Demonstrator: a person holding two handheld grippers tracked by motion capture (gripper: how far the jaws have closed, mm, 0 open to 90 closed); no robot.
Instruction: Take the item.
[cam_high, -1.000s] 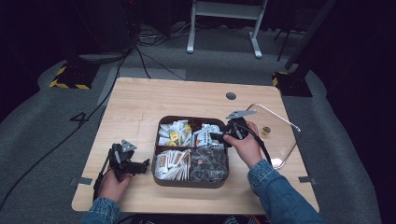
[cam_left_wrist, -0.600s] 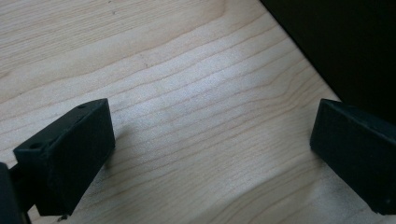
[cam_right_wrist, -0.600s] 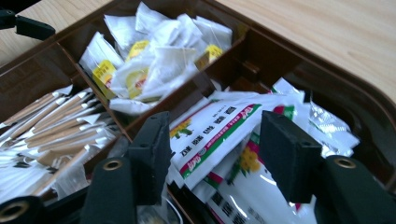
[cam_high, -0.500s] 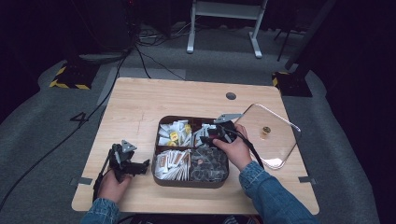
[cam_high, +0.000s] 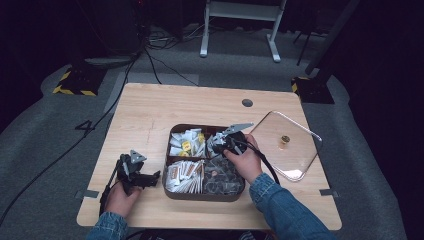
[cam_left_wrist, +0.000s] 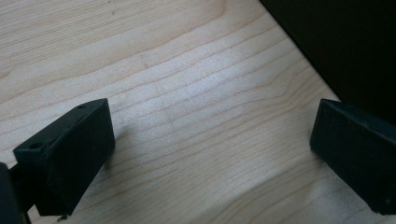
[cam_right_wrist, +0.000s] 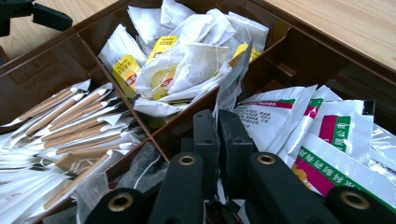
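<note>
The right gripper (cam_right_wrist: 217, 122) is pinching a white sachet (cam_right_wrist: 232, 86) at its lower edge, its fingers (cam_right_wrist: 205, 135) clenched flat against the paper after closing in the last moment. The sachet is standing on edge, its long axis running upward and away from the gripper, top corner leaning over the divider toward the tea bags (cam_right_wrist: 184, 60). It is sitting in the far right compartment of the brown divided tray (cam_high: 171, 190), just beside the green-and-red printed packets (cam_right_wrist: 327, 135). In the high view the right gripper (cam_high: 220, 142) is hanging over that same compartment, pointing toward the tray's middle; a second ago it was sitting farther right, near the tray's rim, and it has since been drawn inward and slightly down. The left gripper (cam_high: 134, 172) is resting on the desk (cam_high: 150, 110) left of the tray, unmoved since then, its fingers (cam_left_wrist: 70, 158) spread wide over bare wood with nothing between them. The clear lid (cam_high: 295, 155) is lying on the desk right of the tray, as before.
</note>
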